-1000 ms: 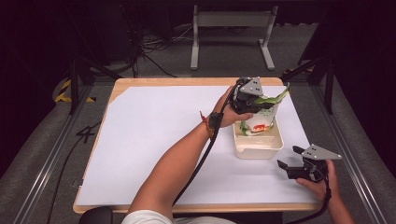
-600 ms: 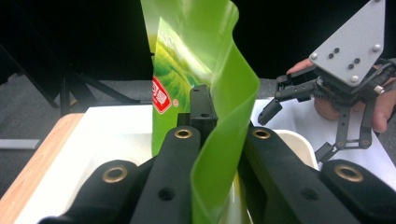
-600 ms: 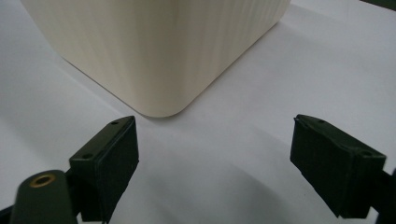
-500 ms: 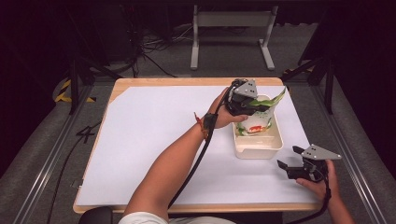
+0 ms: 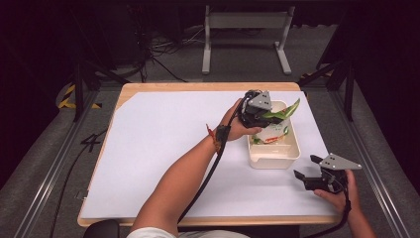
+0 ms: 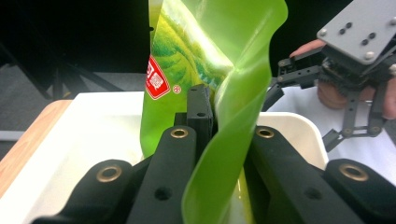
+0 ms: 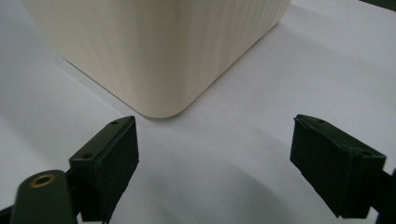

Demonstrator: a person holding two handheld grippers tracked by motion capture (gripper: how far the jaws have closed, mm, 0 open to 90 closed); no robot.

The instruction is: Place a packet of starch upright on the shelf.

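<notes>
Over the cream tub (image 5: 274, 156), the left gripper (image 5: 257, 112) pinches the green packet (image 6: 219, 84) by its twisted top edge. Lower it squarely inside before releasing. Beside the tub, the right gripper (image 5: 308, 174) rests wide open, empty.

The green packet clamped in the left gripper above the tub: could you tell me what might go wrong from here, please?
The left gripper pinches only the twisted upper edge of the green packet, so the film might slip out or tear. The packet hangs over the cream tub, which sits loose on the white sheet; dragging the packet against its wall could shift it. The right gripper, open beside the tub, is not steadying it.
</notes>
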